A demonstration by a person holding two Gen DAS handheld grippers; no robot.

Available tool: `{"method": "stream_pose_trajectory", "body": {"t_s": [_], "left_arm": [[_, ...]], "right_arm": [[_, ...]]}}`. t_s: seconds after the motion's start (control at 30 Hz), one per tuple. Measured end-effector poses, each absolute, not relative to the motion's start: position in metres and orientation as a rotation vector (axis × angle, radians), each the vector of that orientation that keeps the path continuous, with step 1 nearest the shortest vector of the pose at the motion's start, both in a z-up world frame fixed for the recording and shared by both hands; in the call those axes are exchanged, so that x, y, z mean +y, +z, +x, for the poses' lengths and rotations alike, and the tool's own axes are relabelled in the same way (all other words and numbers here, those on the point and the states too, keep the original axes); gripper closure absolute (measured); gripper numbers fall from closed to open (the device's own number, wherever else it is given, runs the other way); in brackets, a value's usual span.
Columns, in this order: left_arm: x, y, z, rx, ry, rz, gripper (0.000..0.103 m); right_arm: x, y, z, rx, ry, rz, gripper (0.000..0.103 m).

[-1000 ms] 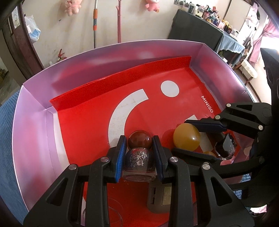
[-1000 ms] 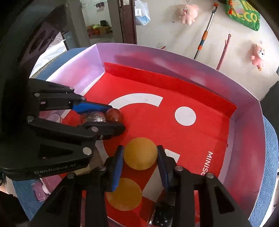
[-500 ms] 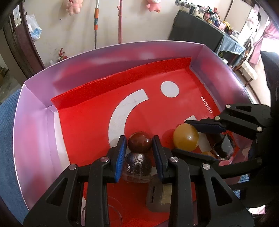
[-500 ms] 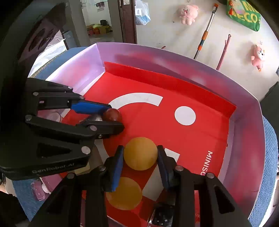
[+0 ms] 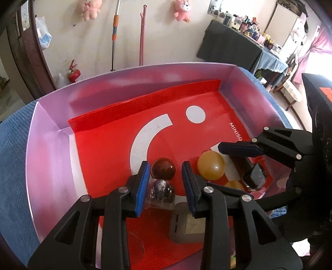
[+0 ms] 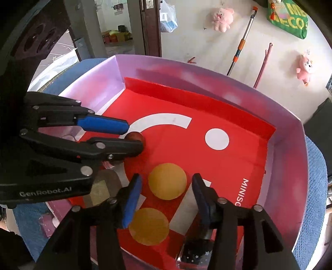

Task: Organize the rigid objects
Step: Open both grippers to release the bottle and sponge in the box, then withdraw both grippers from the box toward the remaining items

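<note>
White "MINISO" lettering [image 5: 235, 131] on red box [image 5: 108, 149] floor

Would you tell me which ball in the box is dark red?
The dark red ball lies just ahead of the left tongs; both others are yellow.

Room behind the box

Pink plush toys [image 5: 88, 10] hang on the white wall [image 6: 186, 31] beside a mop handle [image 5: 114, 35]; a green bag [image 6: 288, 18] hangs high; a dark-draped table [image 5: 232, 45] holds small bottles; a fire extinguisher [image 5: 73, 72] stands below.
</note>
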State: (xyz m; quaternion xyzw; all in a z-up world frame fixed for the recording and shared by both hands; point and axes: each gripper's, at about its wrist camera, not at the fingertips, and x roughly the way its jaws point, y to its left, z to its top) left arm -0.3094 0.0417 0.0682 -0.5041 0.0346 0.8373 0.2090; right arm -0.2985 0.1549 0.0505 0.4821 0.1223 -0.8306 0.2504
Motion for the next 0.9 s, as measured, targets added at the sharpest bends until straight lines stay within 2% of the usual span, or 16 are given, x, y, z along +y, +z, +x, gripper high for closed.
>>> {"method": "stream_pose_trajectory", "body": {"t_s": [0.03, 0.07, 0.2, 0.3, 0.37, 0.5, 0.57, 0.67, 0.83, 0.9], "left_arm": [[0.041, 0.071, -0.307, 0.088, 2.339, -1.392, 0.052], [0.039, 0.075, -0.304, 0.078, 2.354, -1.373, 0.042], [0.033, 0.095, -0.284, 0.036, 2.398, -1.265, 0.041], [0.028, 0.112, -0.266, 0.007, 2.439, -1.205, 0.04], [0.023, 0.122, -0.252, -0.013, 2.472, -1.159, 0.033], [0.018, 0.142, -0.221, -0.006, 2.549, -1.05, 0.032], [0.017, 0.15, -0.204, 0.002, 2.596, -0.995, 0.025], [0.013, 0.161, -0.177, 0.009, 2.67, -0.899, 0.02], [0.011, 0.17, -0.13, 0.022, 2.776, -0.742, 0.008], [0.012, 0.17, -0.112, 0.035, 2.814, -0.684, 0.008]], "right_arm": [[0.156, 0.053, -0.297, 0.333, -2.269, 1.308, 0.047], [0.157, 0.055, -0.296, 0.333, -2.275, 1.304, 0.047], [0.165, 0.071, -0.283, 0.332, -2.314, 1.273, 0.045], [0.175, 0.089, -0.267, 0.316, -2.359, 1.222, 0.037], [0.183, 0.102, -0.252, 0.304, -2.391, 1.179, 0.034], [0.195, 0.126, -0.218, 0.287, -2.441, 1.097, 0.024], [0.188, 0.136, -0.2, 0.292, -2.466, 1.055, 0.017], [0.19, 0.149, -0.173, 0.301, -2.501, 0.982, 0.01], [0.192, 0.167, -0.124, 0.301, -2.575, 0.844, 0.003], [0.194, 0.174, -0.106, 0.285, -2.608, 0.792, 0.003]]}}
